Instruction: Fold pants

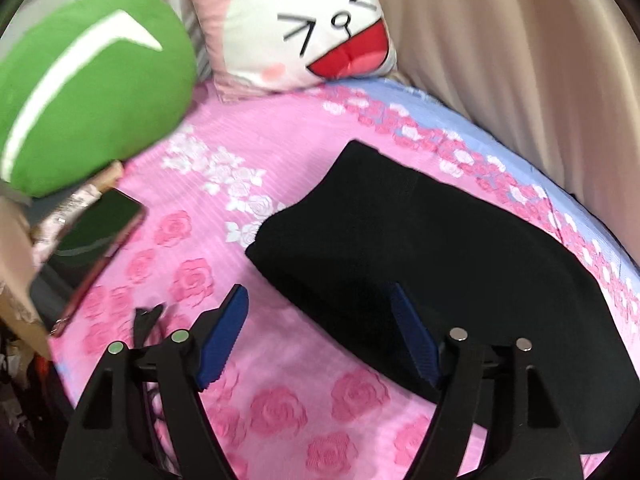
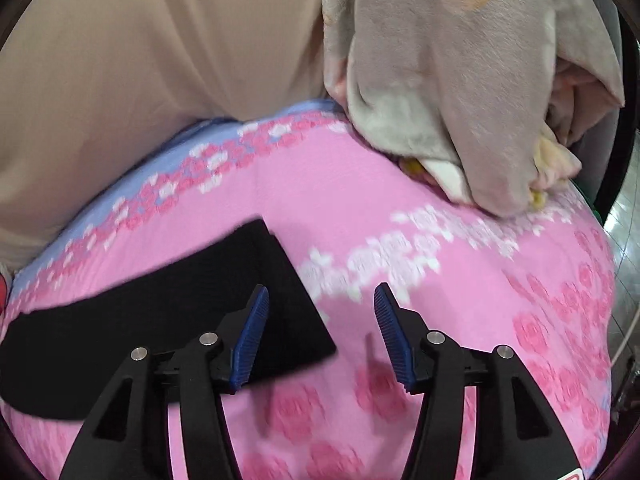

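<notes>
Black pants (image 1: 420, 256) lie folded flat on the pink rose bedsheet (image 1: 280, 404). Left gripper (image 1: 320, 340) has jaws apart, empty, over the near edge; right gripper (image 2: 320, 336) also apart, empty, beside the corner. Next fold probably wants both pinching matching corners, lifting evenly.

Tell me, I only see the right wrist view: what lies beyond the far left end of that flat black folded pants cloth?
Observer: Past the black folded pants, a square white pillow with a cartoon face leans at the head of the pink rose-patterned bedsheet.
Operator: Anything else up there?
Observer: A round green plush cushion with a white stripe sits beside that pillow.
Operator: Any loose items on the sheet?
Observer: A dark-screened phone in a pink case lies near the sheet's edge, below the green cushion.
Operator: And the other tool?
Observer: The left gripper is open and holds nothing.
</notes>
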A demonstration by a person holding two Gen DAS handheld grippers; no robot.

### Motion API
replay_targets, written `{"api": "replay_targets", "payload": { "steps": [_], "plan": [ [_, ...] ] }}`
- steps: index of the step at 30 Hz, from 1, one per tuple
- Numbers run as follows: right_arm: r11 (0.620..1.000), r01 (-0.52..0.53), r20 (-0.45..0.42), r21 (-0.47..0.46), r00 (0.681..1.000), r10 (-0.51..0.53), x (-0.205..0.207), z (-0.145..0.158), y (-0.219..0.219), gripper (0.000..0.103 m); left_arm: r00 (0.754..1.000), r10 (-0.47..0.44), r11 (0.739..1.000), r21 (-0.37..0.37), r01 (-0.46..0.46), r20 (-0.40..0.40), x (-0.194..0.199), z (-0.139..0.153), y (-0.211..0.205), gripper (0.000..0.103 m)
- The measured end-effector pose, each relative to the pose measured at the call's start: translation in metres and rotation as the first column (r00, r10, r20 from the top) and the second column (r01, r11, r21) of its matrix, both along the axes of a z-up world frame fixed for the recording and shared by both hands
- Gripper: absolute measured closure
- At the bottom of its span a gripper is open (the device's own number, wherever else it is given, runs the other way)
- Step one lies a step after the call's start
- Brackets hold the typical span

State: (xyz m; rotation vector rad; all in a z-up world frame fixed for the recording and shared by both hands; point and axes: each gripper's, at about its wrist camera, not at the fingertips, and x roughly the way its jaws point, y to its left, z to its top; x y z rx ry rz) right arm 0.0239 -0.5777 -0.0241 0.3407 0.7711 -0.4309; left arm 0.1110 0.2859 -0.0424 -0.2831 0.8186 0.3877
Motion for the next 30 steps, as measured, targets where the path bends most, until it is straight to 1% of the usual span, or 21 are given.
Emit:
{"api": "replay_targets", "payload": {
  "steps": [1,3,4,5,6,8,9,10,11,12,13,14,16,17,19,21,22,25,27,28,30],
  "plan": [
    [1.000,-0.008,-0.017,0.004,1.000,0.008,-0.004,-0.004,0.003,0.044,1.000,-0.014,1.000,0.009,0.014,0.017,-0.004,0.006,-0.010,0.031],
    [1.000,-0.024,-0.050,0.002,0.998,0.024,-0.002,-0.015,0.006,0.032,0.998,-0.052,0.998,0.026,0.051,0.035,-0.006,0.015,-0.030,0.030],
    [1.000,-0.019,-0.065,0.000,0.998,0.019,0.000,-0.019,0.006,0.031,0.996,-0.078,0.997,0.033,0.077,0.038,-0.005,0.020,-0.044,0.029],
    [0.999,-0.011,-0.078,0.034,0.997,0.014,0.003,-0.027,0.004,0.031,0.994,-0.100,0.995,0.031,0.098,0.043,-0.004,0.023,-0.055,0.027],
    [0.997,-0.010,-0.079,0.083,0.997,0.016,0.006,-0.032,0.001,0.027,0.991,-0.121,0.992,0.026,0.120,0.052,-0.003,0.026,-0.066,0.023],
    [0.994,-0.015,-0.047,0.110,0.999,0.020,0.010,-0.032,0.003,0.027,0.985,-0.158,0.987,0.012,0.158,0.069,-0.003,0.030,-0.089,0.019],
    [0.988,-0.029,-0.032,0.149,0.999,0.034,0.013,-0.033,0.003,0.031,0.979,-0.188,0.982,-0.003,0.189,0.075,-0.002,0.031,-0.101,0.019],
    [0.985,-0.032,-0.018,0.167,0.999,0.036,0.015,-0.034,0.004,0.041,0.976,-0.205,0.978,-0.008,0.206,0.074,-0.001,0.029,-0.109,0.019],
    [0.983,-0.043,-0.015,0.177,0.999,0.047,0.019,-0.035,0.007,0.072,0.974,-0.216,0.976,-0.010,0.217,0.069,0.000,0.027,-0.116,0.019],
    [0.983,-0.041,-0.019,0.179,0.999,0.045,0.022,-0.035,0.008,0.084,0.972,-0.226,0.974,-0.008,0.227,0.062,0.001,0.024,-0.123,0.019],
    [0.972,-0.056,0.002,0.226,0.998,0.057,0.023,-0.036,0.009,0.085,0.968,-0.247,0.969,-0.008,0.247,0.048,0.004,0.019,-0.132,0.019],
    [0.970,-0.046,0.021,0.238,0.999,0.043,0.023,-0.033,0.012,0.085,0.965,-0.260,0.965,-0.013,0.261,0.040,0.004,0.016,-0.138,0.019],
    [0.972,-0.074,0.086,0.221,0.995,0.057,0.020,-0.009,0.031,0.086,0.957,-0.288,0.957,-0.031,0.289,0.027,0.004,0.011,-0.146,0.019],
    [0.968,-0.111,0.129,0.224,0.988,0.084,0.020,0.006,0.044,0.086,0.954,-0.299,0.953,-0.035,0.300,0.027,0.003,0.008,-0.148,0.019],
    [0.967,-0.187,0.179,0.174,0.972,0.156,0.025,0.035,0.077,0.086,0.948,-0.317,0.948,-0.033,0.318,0.021,0.003,0.003,-0.150,0.019],
    [0.942,-0.316,0.230,0.115,0.931,0.284,0.040,0.068,0.133,0.085,0.946,-0.325,0.945,-0.033,0.325,0.021,0.002,-0.001,-0.151,0.019],
    [0.913,-0.398,0.249,0.089,0.896,0.367,0.051,0.082,0.172,0.084,0.945,-0.325,0.944,-0.046,0.326,0.020,0.002,-0.004,-0.149,0.019],
    [0.818,-0.570,0.253,0.081,0.805,0.536,0.080,0.086,0.258,0.080,0.949,-0.314,0.944,-0.095,0.315,0.023,0.004,-0.011,-0.137,0.019],
    [0.726,-0.677,0.210,0.121,0.732,0.648,0.106,0.061,0.325,0.066,0.952,-0.304,0.945,-0.119,0.306,0.033,0.002,-0.013,-0.127,0.019],
    [0.673,-0.723,0.154,0.154,0.690,0.707,0.120,0.036,0.361,0.061,0.955,-0.295,0.946,-0.129,0.298,0.037,0.000,-0.013,-0.119,0.019],
    [0.632,-0.756,0.031,0.173,0.645,0.763,0.132,-0.001,0.401,0.058,0.959,-0.279,0.950,-0.132,0.283,0.041,-0.003,-0.012,-0.104,0.019]
  ]
}}
